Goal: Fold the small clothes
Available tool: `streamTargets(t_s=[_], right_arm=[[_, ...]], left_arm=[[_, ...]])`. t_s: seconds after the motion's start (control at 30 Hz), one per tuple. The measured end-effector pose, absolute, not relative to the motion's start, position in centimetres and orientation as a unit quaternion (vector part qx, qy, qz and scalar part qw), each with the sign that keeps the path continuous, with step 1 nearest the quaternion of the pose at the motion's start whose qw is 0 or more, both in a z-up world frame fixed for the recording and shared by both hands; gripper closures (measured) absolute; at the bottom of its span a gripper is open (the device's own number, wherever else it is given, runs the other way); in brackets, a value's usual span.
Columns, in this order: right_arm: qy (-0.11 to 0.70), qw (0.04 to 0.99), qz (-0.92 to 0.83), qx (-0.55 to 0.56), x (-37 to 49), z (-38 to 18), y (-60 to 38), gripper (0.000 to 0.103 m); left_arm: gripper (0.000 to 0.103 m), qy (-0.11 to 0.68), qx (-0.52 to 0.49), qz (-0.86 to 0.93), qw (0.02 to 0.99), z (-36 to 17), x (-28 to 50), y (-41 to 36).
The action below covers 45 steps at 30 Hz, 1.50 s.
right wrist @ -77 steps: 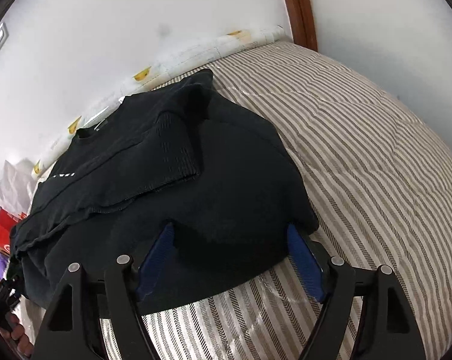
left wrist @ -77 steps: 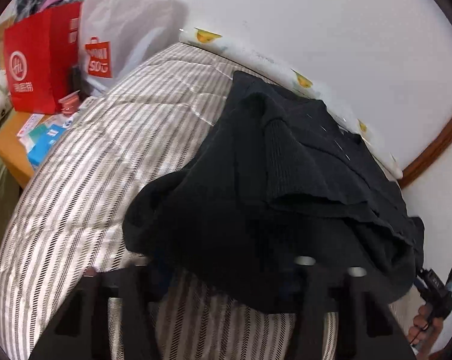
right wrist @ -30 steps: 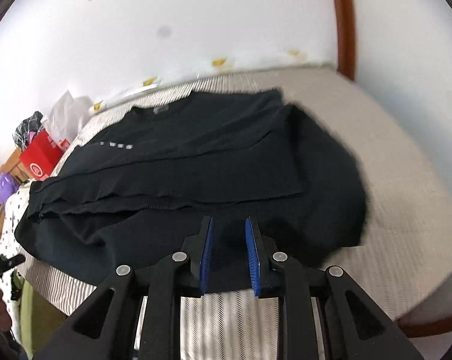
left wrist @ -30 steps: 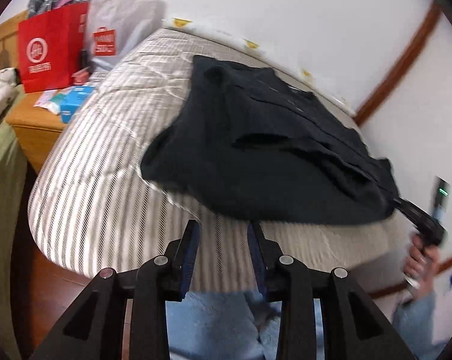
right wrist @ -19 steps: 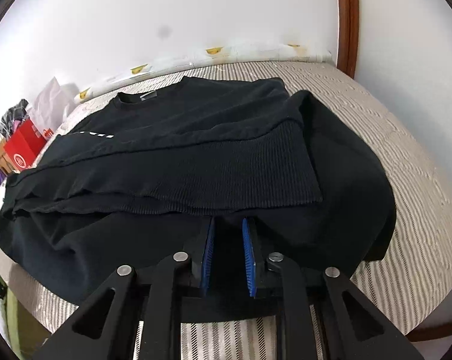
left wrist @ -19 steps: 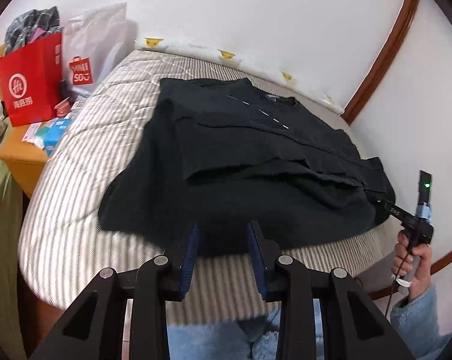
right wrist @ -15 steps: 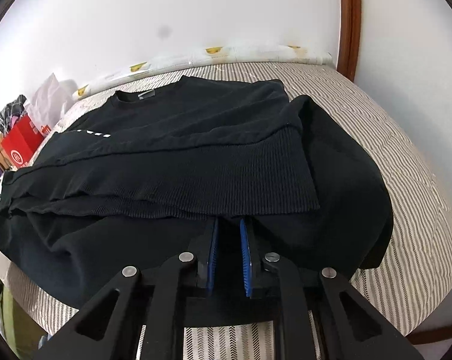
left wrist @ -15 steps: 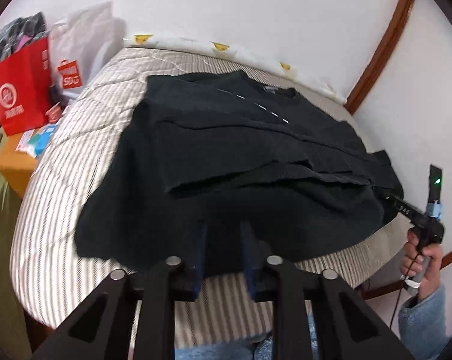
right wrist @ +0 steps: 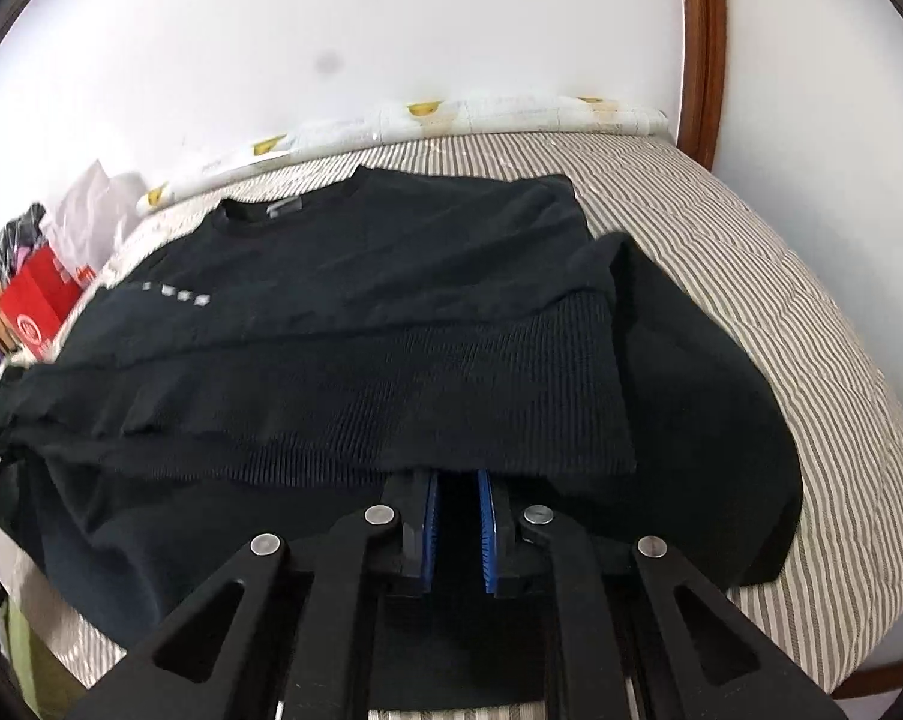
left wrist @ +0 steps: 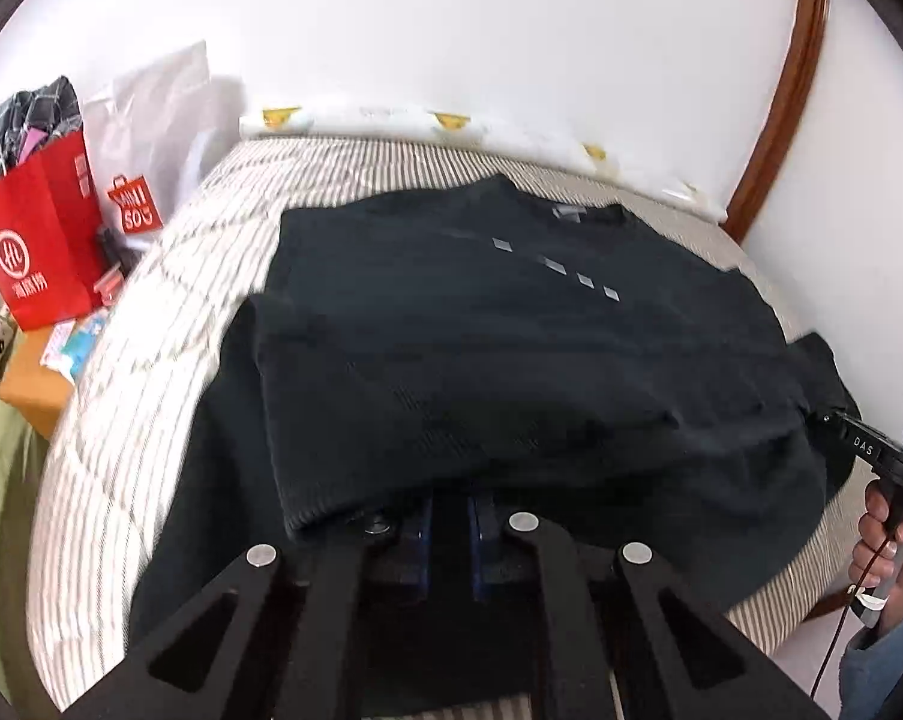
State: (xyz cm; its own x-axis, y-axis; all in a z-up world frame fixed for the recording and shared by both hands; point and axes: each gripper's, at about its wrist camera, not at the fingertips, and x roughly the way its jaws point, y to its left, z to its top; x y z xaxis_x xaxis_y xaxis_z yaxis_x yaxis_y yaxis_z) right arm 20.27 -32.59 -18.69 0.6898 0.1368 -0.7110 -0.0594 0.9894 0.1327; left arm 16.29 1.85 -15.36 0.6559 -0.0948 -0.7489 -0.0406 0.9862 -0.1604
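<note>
So there's a black sweater (left wrist: 541,348) spread out on the bed (left wrist: 151,324), which has a striped cover, neck end toward the wall and hem end toward the near edge. The ribbed hem band is flipped back over the body, you can see it best in the right wrist view (right wrist: 451,396).

Left gripper (left wrist: 449,531) is at the near edge on the left side, fingers nearly together with a fold of dark fabric between them. Right gripper (right wrist: 457,531) is doing the same on the right side, blue pads (right wrist: 432,531) almost closed on the cloth just below the ribbed band.

Off to the left there's a red shopping bag (left wrist: 37,246) and a white bag (left wrist: 151,138) next to the bed.
</note>
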Motion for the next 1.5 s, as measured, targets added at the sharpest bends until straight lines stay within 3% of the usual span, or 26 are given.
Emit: streamTargets(t_s=[0.63, 0.8, 0.87, 1.03, 1.13, 1.27, 1.5], right_arm=[[0.429, 0.901, 0.034, 0.059, 33.1, -17.1, -32.3, 0.093], [0.393, 0.916, 0.064, 0.049, 31.3, -15.3, -33.1, 0.083], [0.374, 0.922, 0.073, 0.059, 31.2, -13.9, -33.4, 0.068], [0.358, 0.932, 0.049, 0.026, 31.6, -12.1, -33.7, 0.066], [0.359, 0.932, 0.047, 0.009, 31.2, -12.4, -34.5, 0.045], [0.377, 0.925, 0.052, -0.007, 31.3, -14.0, -35.2, 0.044], [0.404, 0.91, 0.086, -0.03, 34.5, -16.7, -33.7, 0.044]], left_arm=[[0.094, 0.422, -0.129, 0.008, 0.897, -15.8, 26.6, 6.0], [0.088, 0.431, -0.116, -0.002, 0.895, -16.0, 26.7, 7.0], [0.087, 0.433, -0.112, -0.002, 0.895, -16.0, 26.9, 6.8], [0.084, 0.432, -0.103, 0.0, 0.896, -15.6, 27.2, 6.5], [0.073, 0.435, -0.096, -0.004, 0.895, -15.5, 27.0, 6.8], [0.064, 0.438, -0.087, -0.002, 0.895, -15.6, 26.9, 7.3], [0.064, 0.46, -0.084, -0.015, 0.884, -16.9, 28.2, 7.5]])
